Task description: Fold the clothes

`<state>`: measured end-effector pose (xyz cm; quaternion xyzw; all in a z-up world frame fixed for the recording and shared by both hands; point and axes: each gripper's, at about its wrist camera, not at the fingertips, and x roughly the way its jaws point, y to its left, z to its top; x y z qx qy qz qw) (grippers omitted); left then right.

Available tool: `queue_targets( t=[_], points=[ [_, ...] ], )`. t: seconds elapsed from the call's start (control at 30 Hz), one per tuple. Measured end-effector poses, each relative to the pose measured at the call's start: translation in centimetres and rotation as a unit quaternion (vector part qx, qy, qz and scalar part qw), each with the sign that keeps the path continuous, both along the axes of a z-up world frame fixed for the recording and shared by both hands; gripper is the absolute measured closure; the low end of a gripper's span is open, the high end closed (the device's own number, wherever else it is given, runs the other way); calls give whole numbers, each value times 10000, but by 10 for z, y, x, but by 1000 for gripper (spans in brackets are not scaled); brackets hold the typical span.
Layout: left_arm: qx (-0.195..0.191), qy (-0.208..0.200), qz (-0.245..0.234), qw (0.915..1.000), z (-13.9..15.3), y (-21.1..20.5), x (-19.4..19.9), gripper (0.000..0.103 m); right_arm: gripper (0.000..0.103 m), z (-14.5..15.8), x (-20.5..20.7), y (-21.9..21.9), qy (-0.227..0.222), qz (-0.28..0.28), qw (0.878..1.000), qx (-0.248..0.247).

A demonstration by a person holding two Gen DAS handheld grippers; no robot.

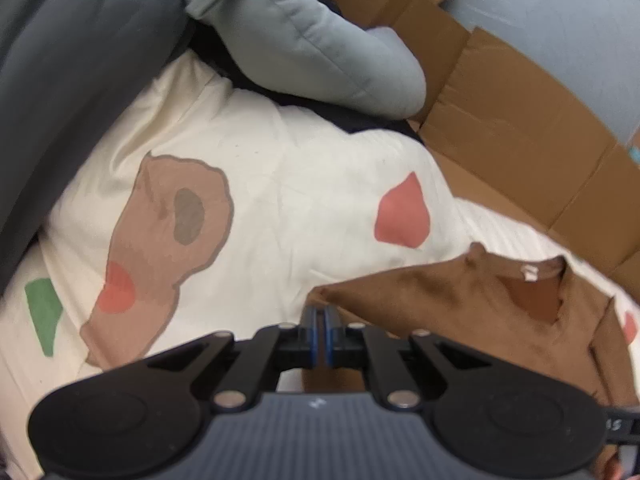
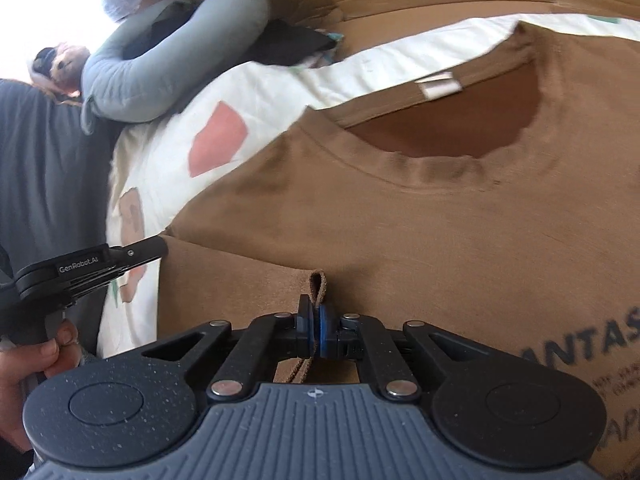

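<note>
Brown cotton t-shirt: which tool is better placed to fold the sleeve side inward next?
Probably the left tool: it pinches the brown cotton t-shirt at its outer edge corner, while the right tool grips a fold nearer the chest.

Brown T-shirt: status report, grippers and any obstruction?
Left gripper shut on T-shirt edge. Right gripper shut on T-shirt fold. Pillow and cardboard beyond, clear.

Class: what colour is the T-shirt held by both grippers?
Brown T-shirt, with dark lettering at its right; the right wrist view shows it best.
</note>
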<state>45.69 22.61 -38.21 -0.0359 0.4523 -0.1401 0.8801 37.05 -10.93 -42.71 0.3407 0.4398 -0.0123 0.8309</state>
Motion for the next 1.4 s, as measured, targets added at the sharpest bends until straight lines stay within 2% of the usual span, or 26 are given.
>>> queue_targets(
  t=[0.27, 0.4, 0.43, 0.53, 0.57, 0.73, 0.97, 1.23, 1.27, 1.37, 1.4],
  points=[
    [696, -54, 77, 9975, -13, -17, 5, 97, 102, -13, 8, -7, 87, -86, 9999, -24],
    [768, 18, 174, 9969, -11, -19, 6, 94, 93, -16, 6, -11, 160, -179, 9996, 136],
    [742, 42, 214, 9970, -8, -18, 5, 90, 92, -15, 2, -12, 159, -227, 9994, 222],
    [727, 2, 223, 9971, 4, -15, -6, 88, 79, -11, -11, -17, 136, -364, 9981, 481],
    [718, -19, 212, 9972, 9, -14, -11, 88, 75, -9, -15, -17, 105, -387, 9977, 555],
    [568, -84, 146, 9982, 31, -9, -47, 88, 76, 0, -38, -17, 7, -467, 9957, 799],
    [590, -85, 203, 9980, 44, 0, -110, 87, 76, 12, -59, -7, -32, -389, 9945, 974],
    [623, 121, 211, 9978, 30, 10, -169, 86, 76, 6, -84, 25, 214, -95, 9947, 1004],
    [621, 145, 196, 9978, 28, 11, -175, 85, 75, 3, -86, 31, 280, -50, 9946, 994],
    [678, 203, 44, 9975, 18, 8, -187, 65, 67, -5, -93, 45, 432, 30, 9941, 995],
    [701, 221, -14, 9973, 14, 6, -191, 65, 67, -7, -95, 47, 445, 30, 9938, 1017]
  ],
)
